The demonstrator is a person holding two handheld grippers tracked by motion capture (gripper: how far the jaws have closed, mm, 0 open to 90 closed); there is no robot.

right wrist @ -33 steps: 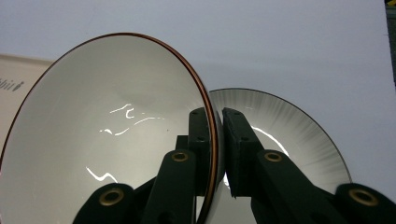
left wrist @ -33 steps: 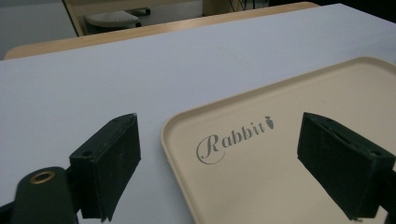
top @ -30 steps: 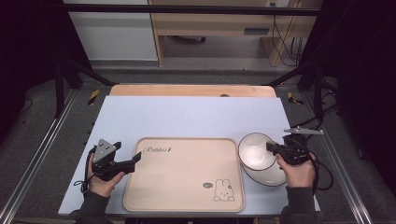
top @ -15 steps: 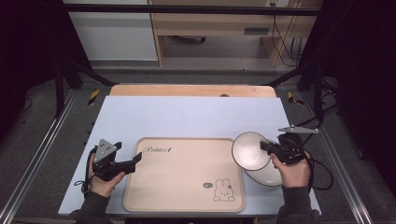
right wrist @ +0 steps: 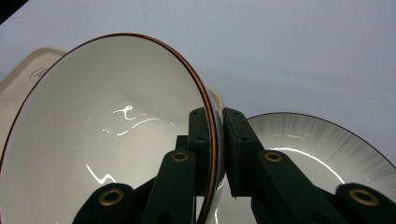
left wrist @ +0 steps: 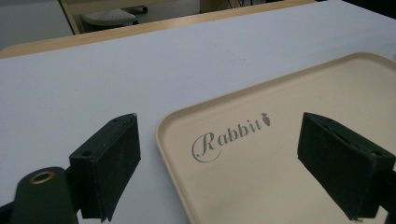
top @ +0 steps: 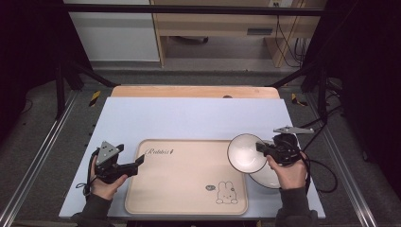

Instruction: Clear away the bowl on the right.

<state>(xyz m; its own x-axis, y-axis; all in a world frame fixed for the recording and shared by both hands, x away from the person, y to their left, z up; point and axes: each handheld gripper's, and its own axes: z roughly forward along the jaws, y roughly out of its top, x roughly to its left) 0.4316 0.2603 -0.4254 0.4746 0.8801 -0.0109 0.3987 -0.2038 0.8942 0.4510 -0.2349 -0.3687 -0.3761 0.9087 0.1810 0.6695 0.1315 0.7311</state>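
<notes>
The bowl (top: 246,152) is white inside with a thin brown rim, and it hangs tilted above the desk (top: 189,118), off the surface, over the right edge of the tray (top: 187,177) near the desk's right front corner. The right claw (top: 261,148) is clamped on its rim: in the right gripper view one jaw sits inside the bowl (right wrist: 107,135) and the other outside, with the wall pinched between them at the right claw (right wrist: 215,140). The right hand (top: 286,170) holds this tool from the desk's front edge.

Just under and behind the bowl lies a plate (top: 269,178), white with a dark rim, flat on the desk beside the tray's right edge; in the right gripper view the plate (right wrist: 317,144) shows fine grey streaks toward its rim.

The tray is beige, lies at the middle of the desk's front edge, and bears the word "Rabbit" at its far left corner and a small rabbit drawing near its right front corner.

The left claw (top: 138,161) stands with its jaws wide apart and nothing between them, low at the tray's left edge, held by the left hand (top: 105,182). In the left gripper view the left claw (left wrist: 233,154) frames the tray (left wrist: 299,93) corner with the lettering.
</notes>
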